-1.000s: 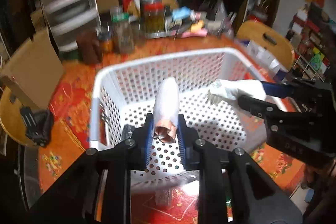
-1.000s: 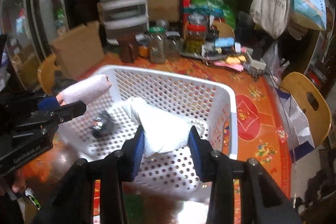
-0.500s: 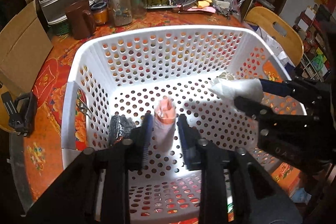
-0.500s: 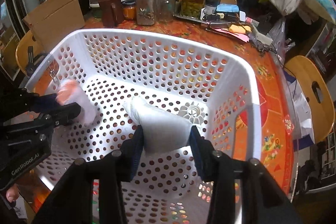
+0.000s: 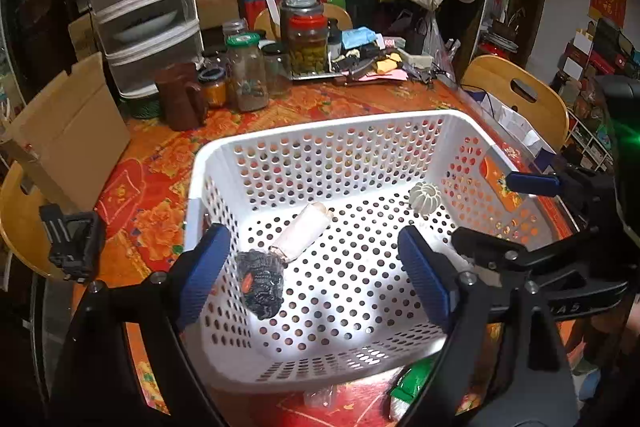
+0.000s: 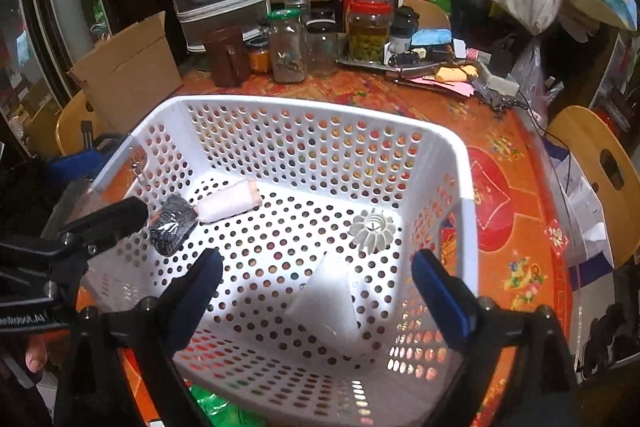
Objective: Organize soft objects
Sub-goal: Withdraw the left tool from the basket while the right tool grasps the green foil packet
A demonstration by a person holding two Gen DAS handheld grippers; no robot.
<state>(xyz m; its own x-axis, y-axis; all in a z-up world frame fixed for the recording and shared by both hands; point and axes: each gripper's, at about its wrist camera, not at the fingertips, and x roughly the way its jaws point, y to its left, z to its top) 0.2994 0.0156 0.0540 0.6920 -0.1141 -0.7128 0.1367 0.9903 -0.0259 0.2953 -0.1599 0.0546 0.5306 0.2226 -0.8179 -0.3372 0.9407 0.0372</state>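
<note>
Cluttered worktop [image 6: 516, 183] carries the basket [image 6: 304, 105], where both released hand-held grippers, left [image 5: 316, 275] and right [image 6: 316, 291], hover, the white cloth [image 6: 332, 303] at the right one's 12 o'clock.

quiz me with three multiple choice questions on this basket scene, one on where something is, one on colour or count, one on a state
1. Where does the pink roll lie?
A. on the tablecloth
B. in the basket, next to the dark bundle
C. in the right claw

2. What colour is the basket?
A. white
B. green
C. brown

3. How do the two claws stand?
A. both shut on cloth
B. left open, right shut
C. both open and empty

Answers:
1. B: the roll rests on the basket floor with one end at the dark bundle.
2. A: its holed walls and rim are white.
3. C: the left claw and the right claw each show wide-spread blue pads with nothing between them; the white cloth lies loose on the floor.
</note>
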